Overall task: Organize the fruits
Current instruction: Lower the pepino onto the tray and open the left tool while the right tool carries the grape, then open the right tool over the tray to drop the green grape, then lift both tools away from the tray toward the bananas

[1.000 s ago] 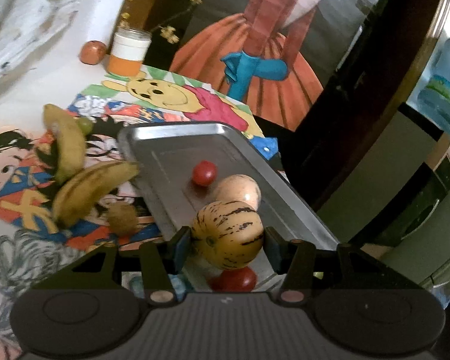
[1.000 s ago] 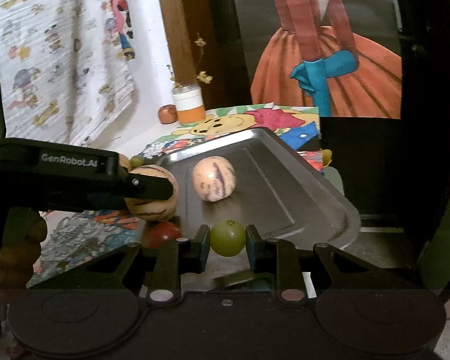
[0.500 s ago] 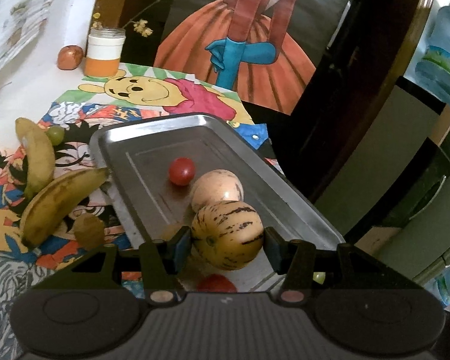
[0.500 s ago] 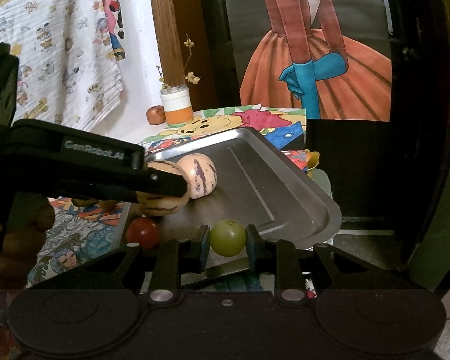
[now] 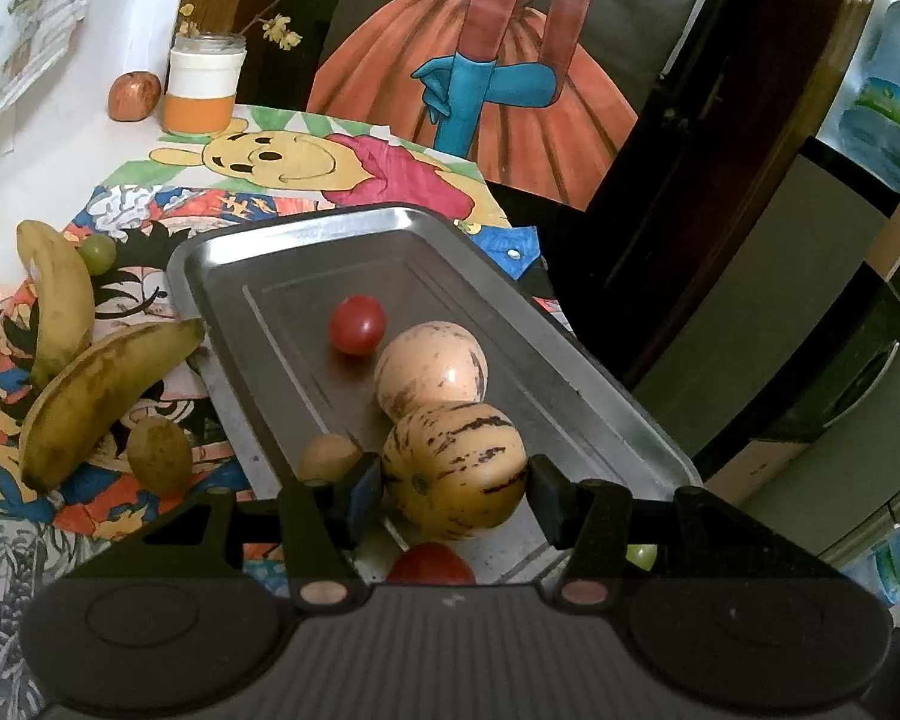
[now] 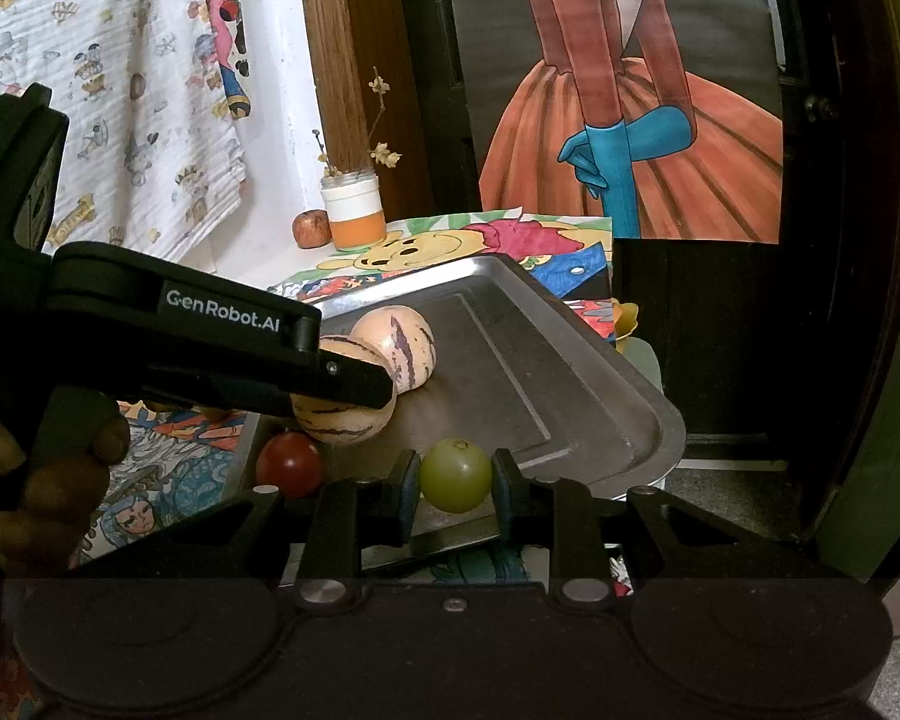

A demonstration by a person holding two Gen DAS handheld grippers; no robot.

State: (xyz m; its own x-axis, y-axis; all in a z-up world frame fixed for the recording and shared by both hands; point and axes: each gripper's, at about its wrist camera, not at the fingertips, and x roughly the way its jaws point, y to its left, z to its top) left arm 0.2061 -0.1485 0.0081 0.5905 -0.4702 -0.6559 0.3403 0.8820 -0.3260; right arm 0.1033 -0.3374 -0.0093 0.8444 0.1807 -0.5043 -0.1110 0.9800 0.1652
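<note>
Left gripper (image 5: 455,483) slid its clamped striped melon (image 5: 455,471) further over the tray (image 5: 600,384), right gripper (image 6: 455,483) pinches a green grape (image 6: 455,476), bananas (image 5: 84,384) still off-tray.

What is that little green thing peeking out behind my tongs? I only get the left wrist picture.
Observer: A green grape, pinched in the right tongs.
Operator: Who carries mine?
Observer: A hand grips the handle of the left tongs.
Operator: Is the fruit behind mine plain all round?
Observer: No, the pale melon has purple stripes on the side facing the right camera.
</note>
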